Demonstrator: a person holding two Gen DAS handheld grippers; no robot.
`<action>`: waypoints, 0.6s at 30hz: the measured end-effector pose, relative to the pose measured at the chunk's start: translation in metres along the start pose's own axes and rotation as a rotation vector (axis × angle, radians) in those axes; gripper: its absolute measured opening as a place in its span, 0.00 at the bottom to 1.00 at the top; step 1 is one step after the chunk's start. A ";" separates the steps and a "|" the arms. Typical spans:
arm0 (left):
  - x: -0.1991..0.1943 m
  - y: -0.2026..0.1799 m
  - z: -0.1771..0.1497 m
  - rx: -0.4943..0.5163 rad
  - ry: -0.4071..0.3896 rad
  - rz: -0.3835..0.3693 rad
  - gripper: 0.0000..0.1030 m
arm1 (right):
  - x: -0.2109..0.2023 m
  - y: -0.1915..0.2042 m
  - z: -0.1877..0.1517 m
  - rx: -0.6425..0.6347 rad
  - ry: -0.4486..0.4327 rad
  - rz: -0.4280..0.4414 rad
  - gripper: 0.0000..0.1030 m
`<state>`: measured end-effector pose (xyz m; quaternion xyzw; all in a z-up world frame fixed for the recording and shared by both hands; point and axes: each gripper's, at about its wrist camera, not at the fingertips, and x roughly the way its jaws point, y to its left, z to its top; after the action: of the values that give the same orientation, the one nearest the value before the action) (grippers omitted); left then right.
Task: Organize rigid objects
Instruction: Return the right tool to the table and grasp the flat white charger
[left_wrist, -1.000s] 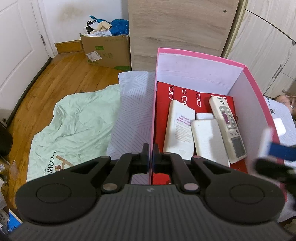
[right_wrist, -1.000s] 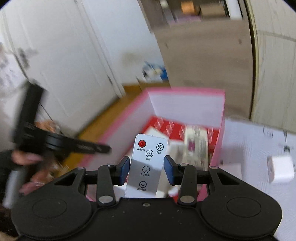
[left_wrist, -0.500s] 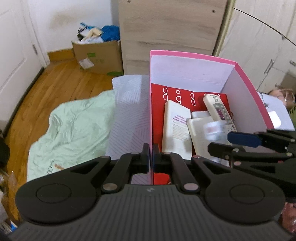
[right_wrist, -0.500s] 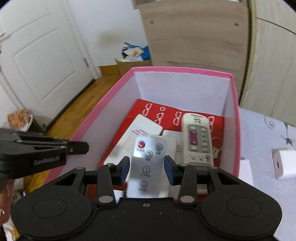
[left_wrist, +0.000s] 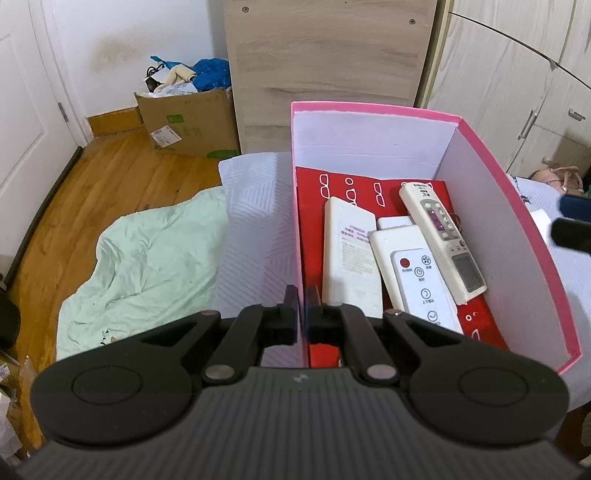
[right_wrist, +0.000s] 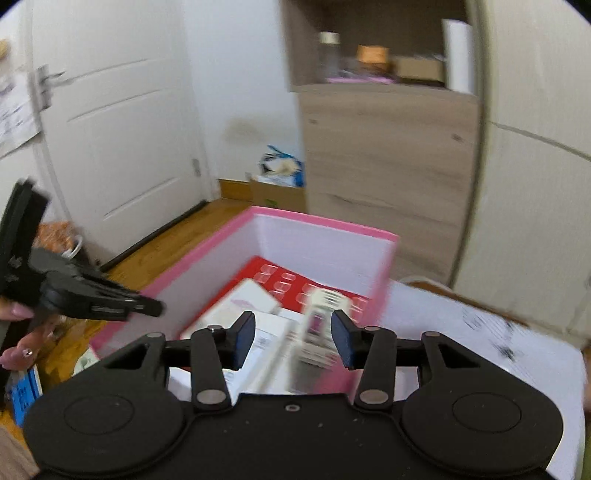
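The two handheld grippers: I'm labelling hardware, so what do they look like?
Both the left gripper and right gripper are matte black plastic with round embossed discs and silver pivot pins. The right gripper's finger pads are blue. No cables or sleeves show.

Even, soft daylight, no harsh glare. Left wrist view sharp; pink box (left_wrist: 517, 206) interior crisp, faint shadows. Right wrist view motion-blurred: box contents and wardrobe (right_wrist: 388, 147) smeared. Strong fisheye bending at edges, dark vignette corners in the right view.
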<state>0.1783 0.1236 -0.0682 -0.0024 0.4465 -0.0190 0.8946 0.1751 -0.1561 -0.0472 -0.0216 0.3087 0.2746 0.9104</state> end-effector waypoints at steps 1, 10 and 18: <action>0.000 0.000 0.000 0.003 0.002 0.002 0.03 | -0.004 -0.012 0.000 0.036 0.009 -0.015 0.50; 0.001 -0.003 0.001 0.009 0.006 0.017 0.03 | 0.009 -0.076 -0.026 0.186 0.135 -0.115 0.50; 0.000 0.000 0.001 0.003 0.007 0.008 0.03 | 0.044 -0.072 -0.057 0.024 0.243 -0.088 0.67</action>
<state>0.1786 0.1232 -0.0679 0.0006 0.4495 -0.0163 0.8931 0.2099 -0.2075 -0.1278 -0.0572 0.4186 0.2260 0.8777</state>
